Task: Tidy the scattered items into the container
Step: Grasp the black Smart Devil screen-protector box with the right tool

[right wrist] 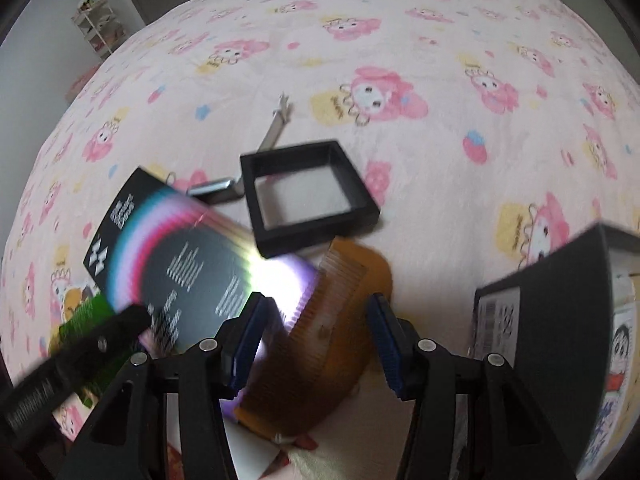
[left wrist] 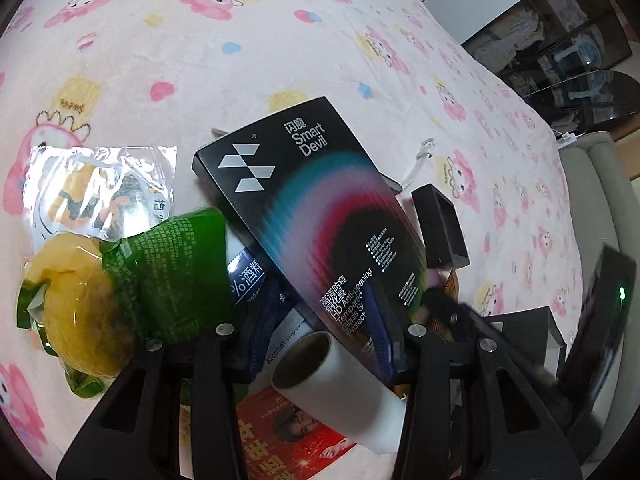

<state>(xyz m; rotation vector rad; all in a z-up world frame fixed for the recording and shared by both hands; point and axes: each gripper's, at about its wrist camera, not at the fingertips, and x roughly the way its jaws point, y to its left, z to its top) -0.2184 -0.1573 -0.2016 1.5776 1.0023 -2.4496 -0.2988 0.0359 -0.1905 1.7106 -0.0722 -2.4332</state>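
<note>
Looking down from the left wrist, the left gripper (left wrist: 320, 344) hangs over a heap of things on a pink cartoon-print blanket (left wrist: 240, 60). A long black screen-protector box (left wrist: 316, 208) slants from the upper left down between the blue pads (left wrist: 378, 332); its lower end lies in the gap, though whether the pads press on it cannot be told. A white roll (left wrist: 340, 384) with a cardboard core lies just under the box, close to the fingers. Left of them sit a green packet (left wrist: 176, 268) and a yellow lump in clear wrap (left wrist: 80, 300), with a silvery clear pouch (left wrist: 100, 188) beyond. A red leaflet (left wrist: 288, 440) lies beneath the roll. A small black frame (left wrist: 440, 228) rests to the right of the box.

From the right wrist, the right gripper (right wrist: 316, 344) stands with its jaws apart, astride an orange-brown comb (right wrist: 320, 340). The comb lies between the blue pads (right wrist: 384, 344) with a gap on each side, so nothing is grasped. The screen-protector box (right wrist: 180, 264) is blurred at the left, overlapping the comb's near edge. The black frame (right wrist: 312, 196) lies beyond the comb. A dark cardboard box (right wrist: 560, 320) stands at the right.
</note>
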